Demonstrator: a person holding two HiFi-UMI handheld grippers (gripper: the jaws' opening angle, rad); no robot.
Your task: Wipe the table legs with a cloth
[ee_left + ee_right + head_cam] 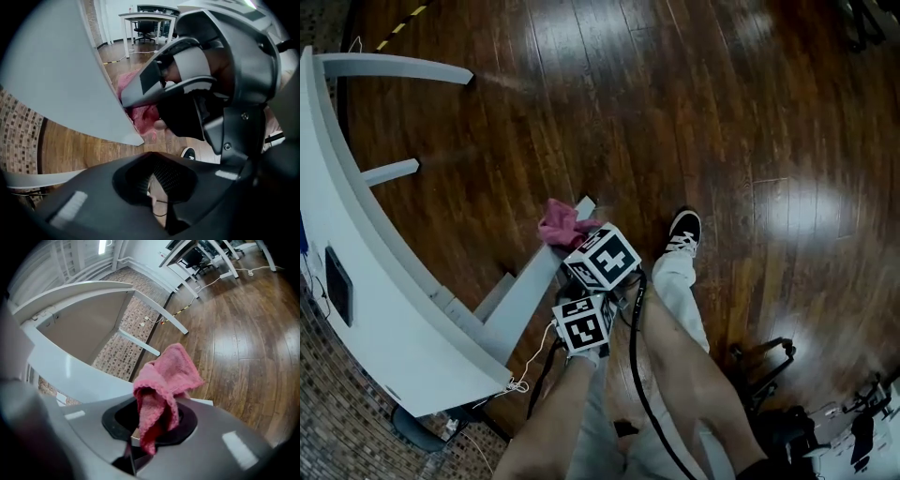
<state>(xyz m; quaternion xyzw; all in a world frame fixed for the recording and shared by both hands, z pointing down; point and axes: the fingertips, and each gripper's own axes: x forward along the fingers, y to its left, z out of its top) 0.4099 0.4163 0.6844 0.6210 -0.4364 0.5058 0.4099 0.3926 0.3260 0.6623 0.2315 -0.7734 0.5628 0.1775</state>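
Cloth point(164, 380), pink: clamped in right claw point(150, 430), its bunched end laid against the floor end of the white bench leg point(534, 279), apparently to wipe its tip. Left claw point(153, 187): closed, empty, parked just behind, likely to keep clear.
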